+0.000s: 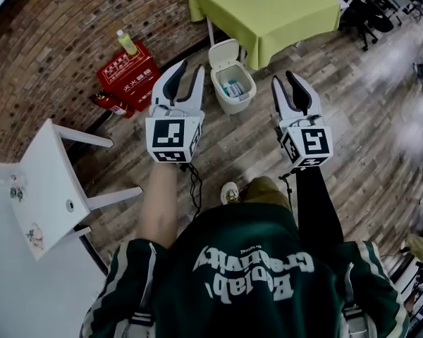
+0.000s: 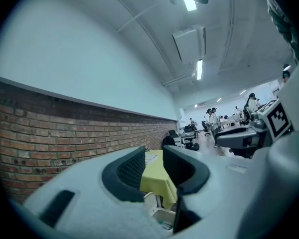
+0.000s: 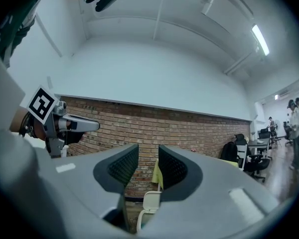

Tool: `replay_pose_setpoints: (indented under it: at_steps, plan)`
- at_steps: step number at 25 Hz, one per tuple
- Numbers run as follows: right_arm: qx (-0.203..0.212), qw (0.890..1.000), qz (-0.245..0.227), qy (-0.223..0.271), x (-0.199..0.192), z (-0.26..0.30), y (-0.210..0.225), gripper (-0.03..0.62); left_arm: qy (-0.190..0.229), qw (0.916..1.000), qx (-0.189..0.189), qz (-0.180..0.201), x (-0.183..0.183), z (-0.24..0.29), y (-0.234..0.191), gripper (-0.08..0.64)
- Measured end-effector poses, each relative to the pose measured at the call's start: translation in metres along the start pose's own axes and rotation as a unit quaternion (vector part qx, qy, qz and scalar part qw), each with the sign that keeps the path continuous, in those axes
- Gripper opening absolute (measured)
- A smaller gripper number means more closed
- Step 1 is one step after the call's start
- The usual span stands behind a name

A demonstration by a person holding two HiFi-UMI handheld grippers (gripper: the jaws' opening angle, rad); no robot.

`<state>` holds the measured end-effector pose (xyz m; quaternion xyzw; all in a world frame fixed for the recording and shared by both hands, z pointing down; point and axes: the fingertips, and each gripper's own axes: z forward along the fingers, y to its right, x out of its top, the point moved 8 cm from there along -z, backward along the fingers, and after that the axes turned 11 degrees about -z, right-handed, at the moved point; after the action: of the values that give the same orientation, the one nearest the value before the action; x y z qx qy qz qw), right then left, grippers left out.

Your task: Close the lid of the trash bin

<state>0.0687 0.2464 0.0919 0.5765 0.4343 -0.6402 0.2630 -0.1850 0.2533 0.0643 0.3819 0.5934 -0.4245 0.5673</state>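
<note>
Both empty, jaws apart: left gripper [image 1: 190, 67], right gripper [image 1: 283, 78]; open trash bin [image 1: 229, 105] between, ahead.

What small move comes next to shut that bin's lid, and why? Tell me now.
Probably lower the left gripper toward the lid of the cream plastic trash bin. The lid stands open, this gripper's jaws are parted and empty, and it looks nearer the lid than the right gripper.
</note>
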Motion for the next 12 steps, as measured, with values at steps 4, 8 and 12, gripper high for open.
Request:
replay_pose_setpoints:
  at_steps: [4, 8, 12]
  plan:
    - [-0.005, 1.0, -0.005, -0.002, -0.003, 0.014, 0.009, 0.146, -0.006, 1.0, 0.003, -0.006, -0.007, 0.015, -0.012, 0.117]
    - [-0.001, 1.0, -0.002, 0.0, -0.006, 0.03, 0.014, 0.146, -0.018, 0.9997, 0.014, -0.01, -0.015, 0.031, -0.027, 0.117]
    - [0.005, 1.0, 0.004, 0.001, -0.016, 0.045, 0.02, 0.146, -0.024, 0.9995, 0.018, -0.013, -0.021, 0.049, -0.033, 0.117]
